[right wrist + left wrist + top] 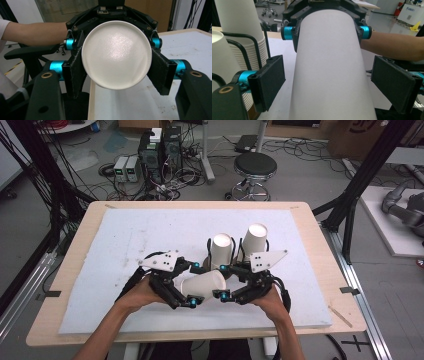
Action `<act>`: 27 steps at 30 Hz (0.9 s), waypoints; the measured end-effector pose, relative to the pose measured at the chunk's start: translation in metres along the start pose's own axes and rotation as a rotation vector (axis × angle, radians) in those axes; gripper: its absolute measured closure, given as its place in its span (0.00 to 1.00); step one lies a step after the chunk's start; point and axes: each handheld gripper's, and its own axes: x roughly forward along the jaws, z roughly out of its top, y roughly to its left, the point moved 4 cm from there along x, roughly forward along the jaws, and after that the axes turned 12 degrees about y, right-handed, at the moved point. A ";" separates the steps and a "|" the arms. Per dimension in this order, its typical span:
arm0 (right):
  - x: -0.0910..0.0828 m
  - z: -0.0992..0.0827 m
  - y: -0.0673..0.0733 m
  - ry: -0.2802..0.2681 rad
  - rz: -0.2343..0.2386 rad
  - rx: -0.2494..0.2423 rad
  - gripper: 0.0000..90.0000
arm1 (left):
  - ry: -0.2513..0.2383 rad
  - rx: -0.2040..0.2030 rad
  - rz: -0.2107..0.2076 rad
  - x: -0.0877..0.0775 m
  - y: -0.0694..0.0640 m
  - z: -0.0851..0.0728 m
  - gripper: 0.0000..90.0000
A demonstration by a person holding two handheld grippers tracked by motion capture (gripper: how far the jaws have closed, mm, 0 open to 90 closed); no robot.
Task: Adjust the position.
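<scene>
I see a white paper cup (202, 284) lying on its side just above the white mat (125, 245) of the bench (75, 240), held between my two grippers near the front edge. My right gripper (223, 281) has its fingers (75, 72) pinching the cup at its closed base, one pad on each side, with the round bottom facing that gripper's camera. My left gripper (193, 284) sits at the other end of the cup; in the left gripper view its fingers (270, 80) are spread wide, each standing clear of the cup wall with a gap on both sides. Behind the held cup two stacks of cups (221, 251) stand upside down in black wire holders (235, 245), the left stack close to the grippers, the right stack (255, 242) just beside it
</scene>
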 end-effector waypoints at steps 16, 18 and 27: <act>-0.004 0.001 0.001 -0.036 0.008 -0.004 0.41 | 0.018 -0.010 -0.008 0.006 0.000 -0.006 0.13; -0.004 0.001 0.001 -0.040 0.004 -0.011 0.40 | 0.021 -0.013 -0.008 0.006 0.000 -0.008 0.13; -0.001 0.000 0.001 -0.026 0.005 -0.006 0.40 | 0.034 0.003 -0.021 0.006 -0.001 -0.010 0.24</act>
